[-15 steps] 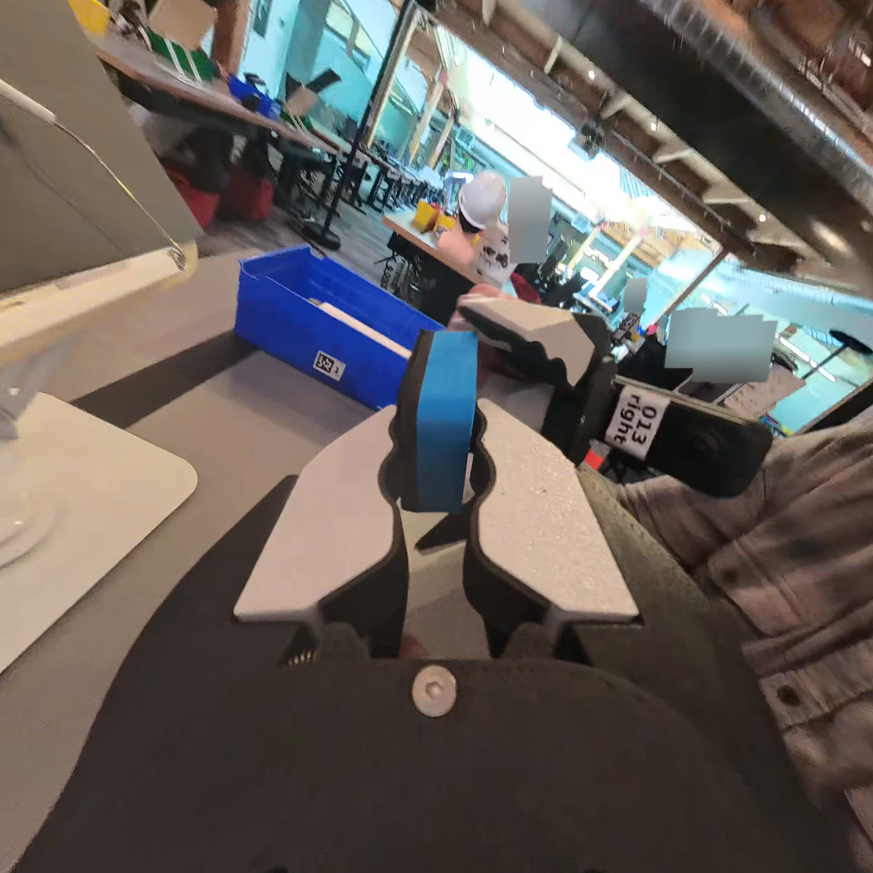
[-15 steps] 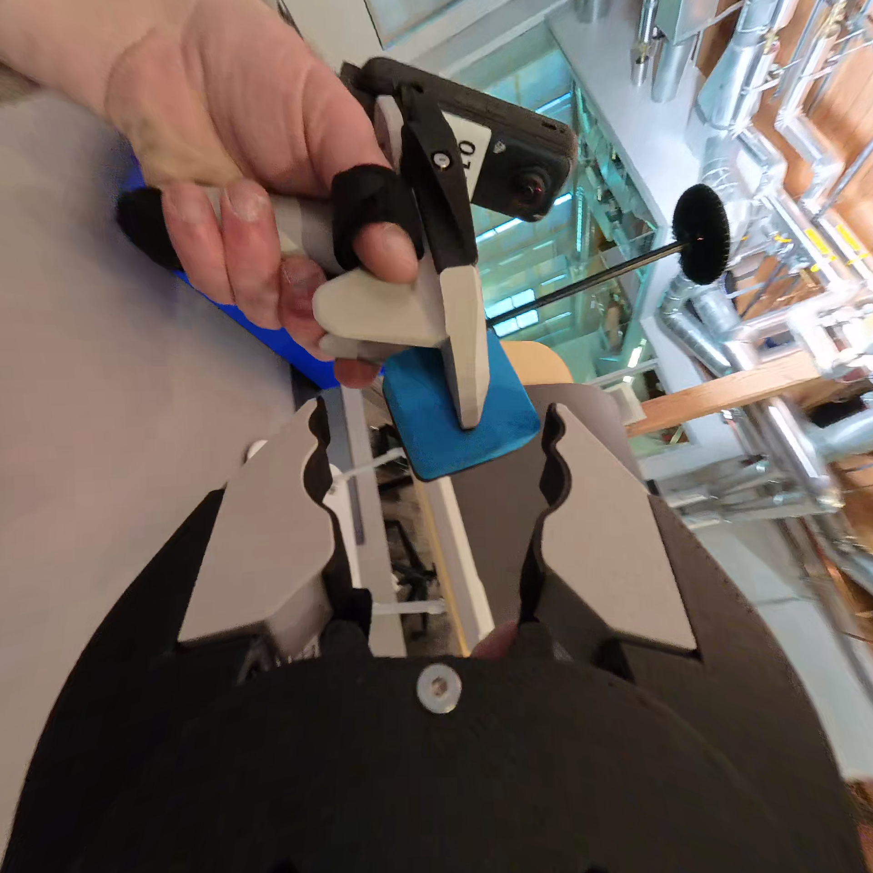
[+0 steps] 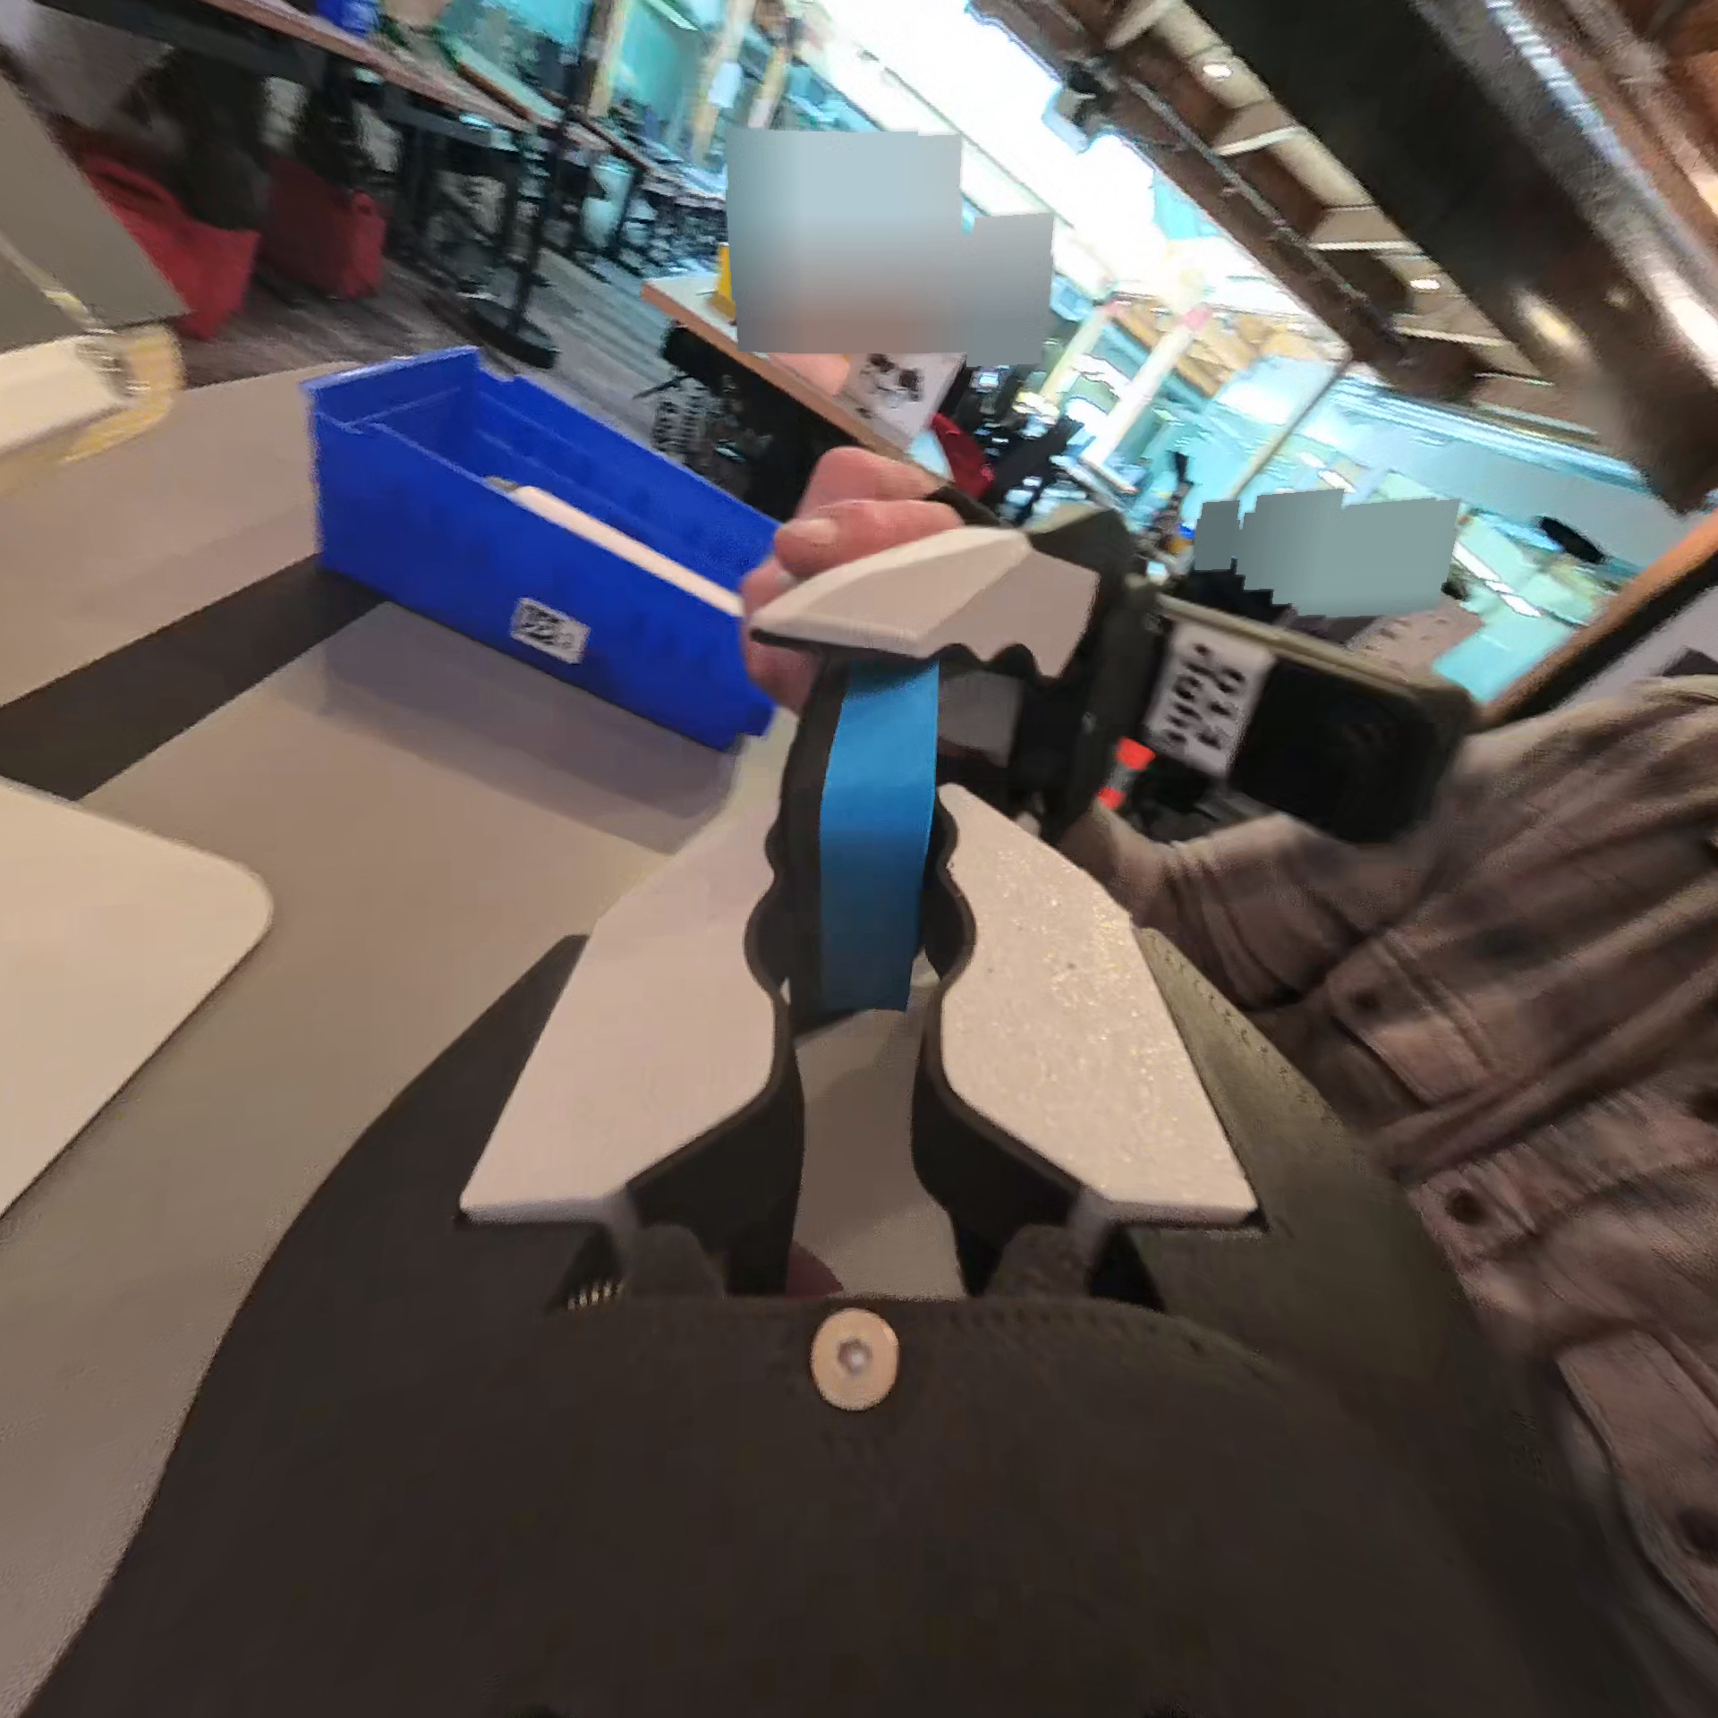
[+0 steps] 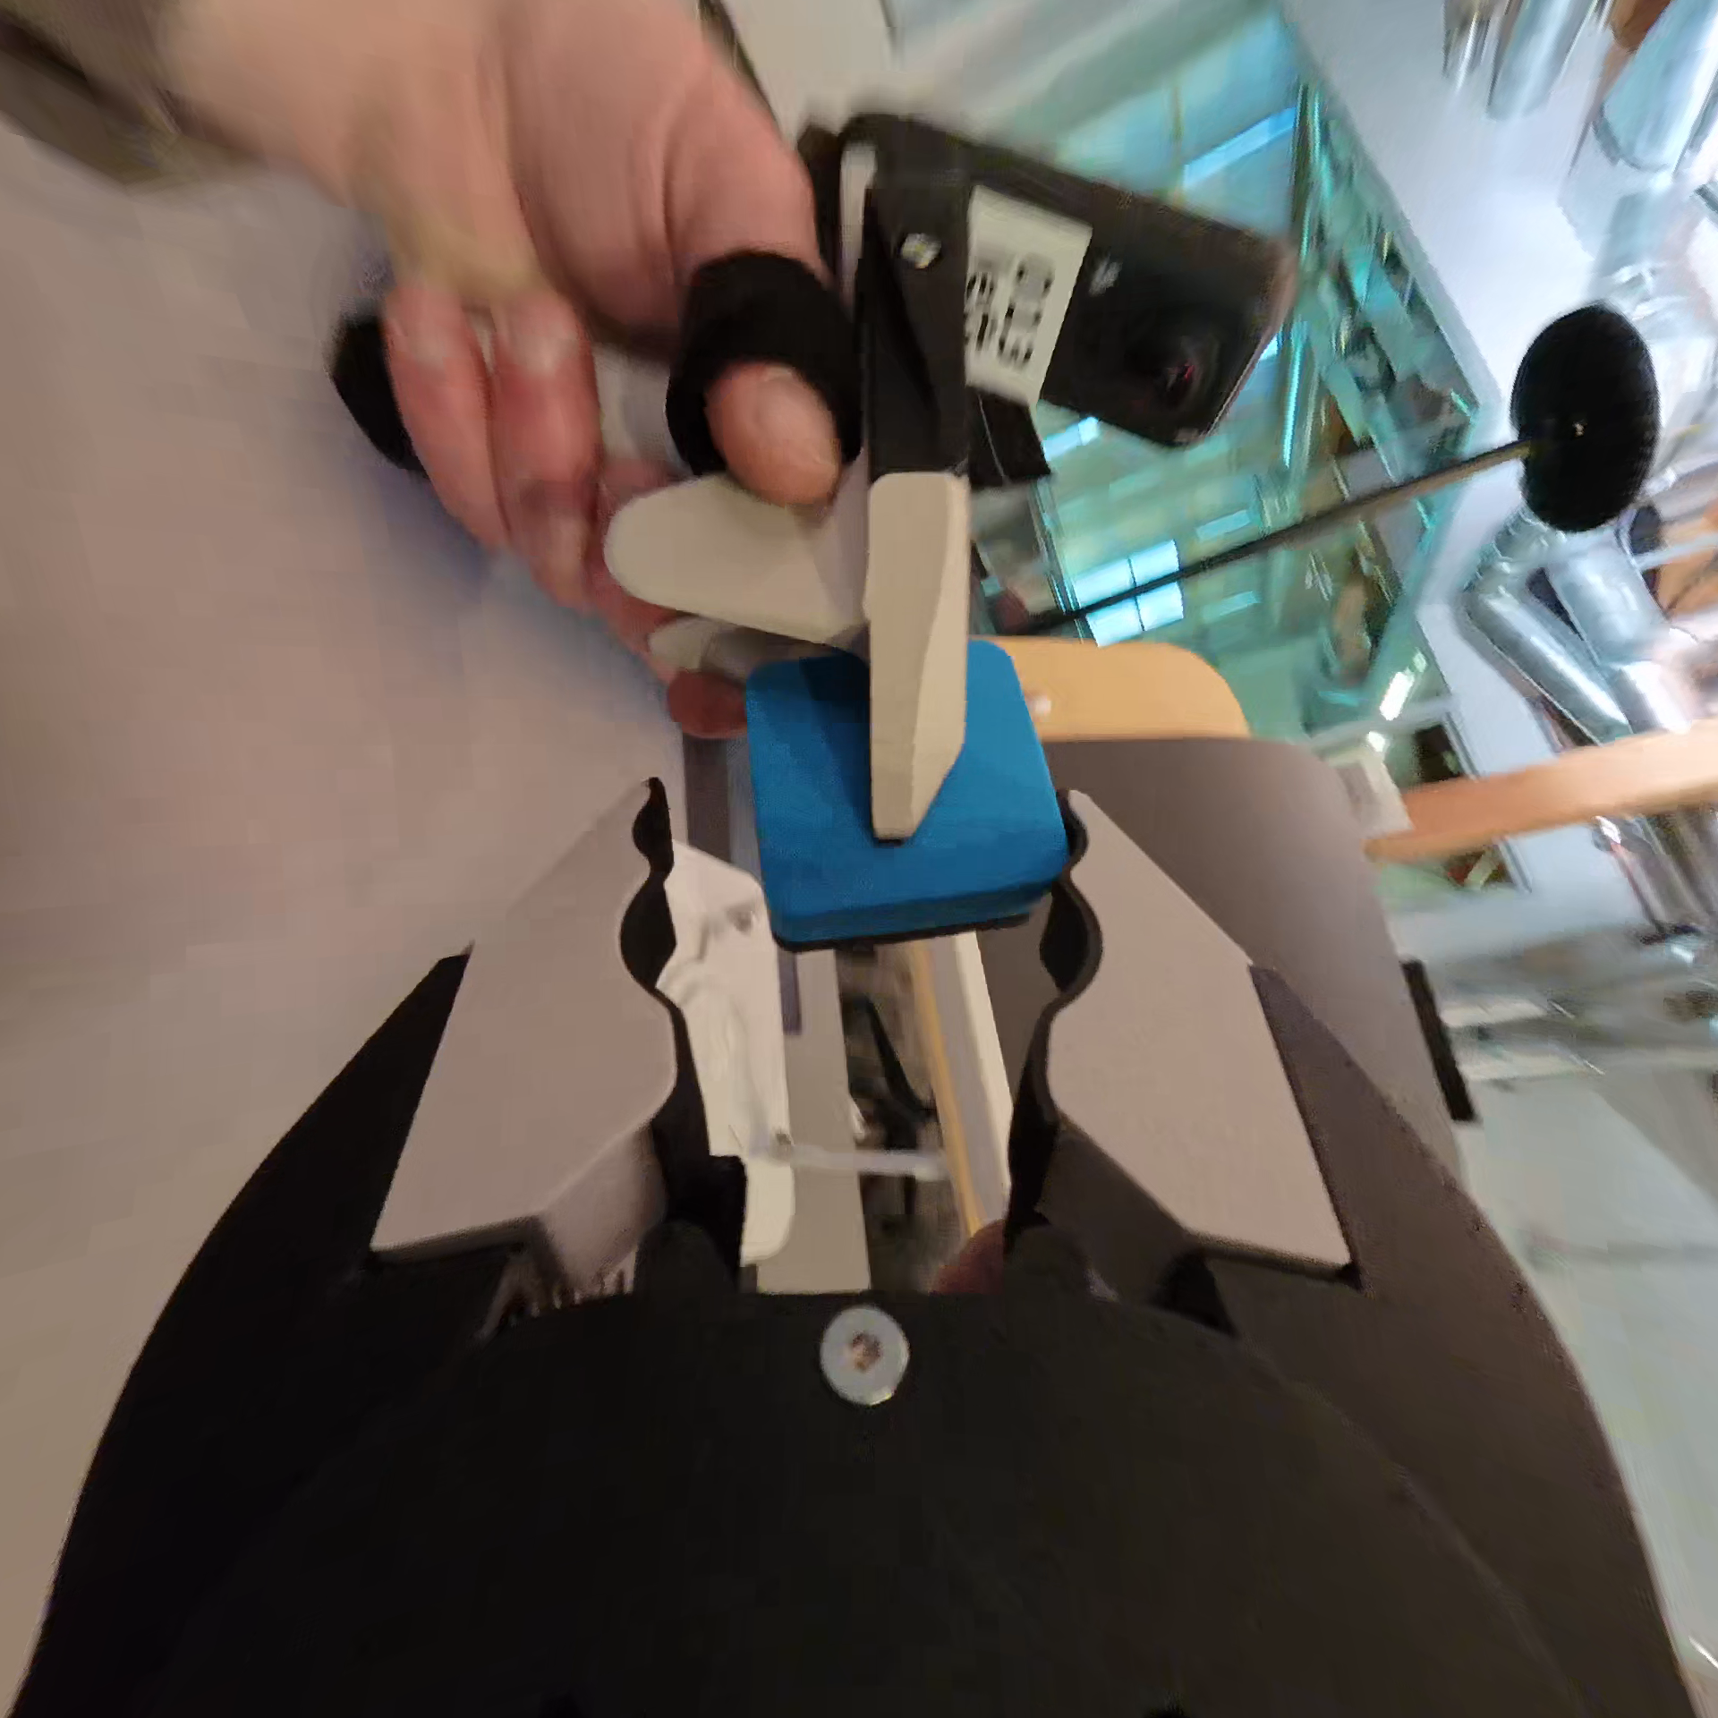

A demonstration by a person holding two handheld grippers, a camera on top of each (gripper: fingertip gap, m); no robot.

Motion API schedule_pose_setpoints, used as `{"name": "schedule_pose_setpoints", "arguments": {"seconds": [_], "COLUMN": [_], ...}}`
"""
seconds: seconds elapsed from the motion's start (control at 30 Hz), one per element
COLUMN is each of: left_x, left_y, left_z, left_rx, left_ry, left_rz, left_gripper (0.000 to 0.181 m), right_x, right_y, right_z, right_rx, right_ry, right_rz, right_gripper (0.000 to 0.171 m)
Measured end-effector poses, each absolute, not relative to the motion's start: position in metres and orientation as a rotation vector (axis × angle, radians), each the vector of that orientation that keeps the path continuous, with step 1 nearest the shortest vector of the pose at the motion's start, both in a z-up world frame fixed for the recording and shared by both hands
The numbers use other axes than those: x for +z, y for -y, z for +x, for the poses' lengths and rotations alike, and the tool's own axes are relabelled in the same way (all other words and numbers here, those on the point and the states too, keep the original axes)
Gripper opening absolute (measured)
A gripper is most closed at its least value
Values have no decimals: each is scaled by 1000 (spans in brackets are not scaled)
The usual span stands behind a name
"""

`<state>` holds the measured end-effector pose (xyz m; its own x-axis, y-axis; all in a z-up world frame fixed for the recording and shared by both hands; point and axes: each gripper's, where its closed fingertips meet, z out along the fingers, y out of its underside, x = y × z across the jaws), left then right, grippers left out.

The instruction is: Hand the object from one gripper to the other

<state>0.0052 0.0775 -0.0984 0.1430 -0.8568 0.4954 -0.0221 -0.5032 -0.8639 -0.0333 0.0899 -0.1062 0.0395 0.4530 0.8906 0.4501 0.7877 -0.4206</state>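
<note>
blue block pinched by one gripper, the other spread around it

you hold the left gripper (image 3: 860, 892) clamped on the blue block (image 3: 874, 837), its two grey fingers (image 3: 1069, 1004) pressing the block's broad faces so that it stands edge-on and upright above the grey table (image 3: 390, 837). in the right wrist view the same gripper (image 4: 906, 809) points down from above, your left hand (image 4: 558, 279) wrapped around its handle with one fingertip through the black trigger loop, the wrist bent so the tool comes in nearly square to the other one. the block (image 4: 892, 818) shows its flat blue face here, with one grey finger (image 4: 916, 651) laid across it.

your right gripper (image 4: 860, 837) stands wide open, its wavy-edged fingers spread on either side of the block; the right one looks to touch the block's corner, the left one is clear of it. from the left wrist view that gripper (image 3: 874, 641) reaches in from the right, one finger lying across the top of the block, your plaid sleeve (image 3: 1487, 930) behind it.

a blue bin (image 3: 521, 539) sits on the table beyond.
</note>
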Motion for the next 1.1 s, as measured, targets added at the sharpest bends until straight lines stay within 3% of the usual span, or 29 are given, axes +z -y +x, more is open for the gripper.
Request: {"name": "schedule_pose_setpoints", "arguments": {"seconds": [0.23,0.37,0.53,0.6,0.73,0.83,0.97,1.1], "left_x": [-91,-94,-90,-87,-78,-65,-39,-60], "left_y": [-49,-41,-40,-45,-59,-71,-57,-56], "left_z": [12,13,15,14,4,-6,-8,10], "left_rx": [-1597,-1654,-1670,-1616,-1306,-868,-342,-5], "left_ry": [-1009,-1059,-1046,-1018,-1012,-1044,-1130,-1297], "left_rz": [-1547,-1521,-1478,-1481,-1435,-1311,-981,-932], "left_gripper": [23,23,23,31,64,63,47,54], "right_x": [-96,-97,-94,-89,-68,-62,-65,-69], "right_y": [-58,-54,-53,-54,-59,-70,-73,-62], "right_z": [-31,-33,-32,-31,-21,-10,0,4], "right_rx": [147,139,167,239,585,865,1177,1512], "right_ry": [1620,1639,1638,1602,1459,1369,1321,1314], "right_rz": [-637,-627,-665,-691,-835,-982,-1094,-1160], "right_gripper": [74,56,55,55,55,55,56,56]}}
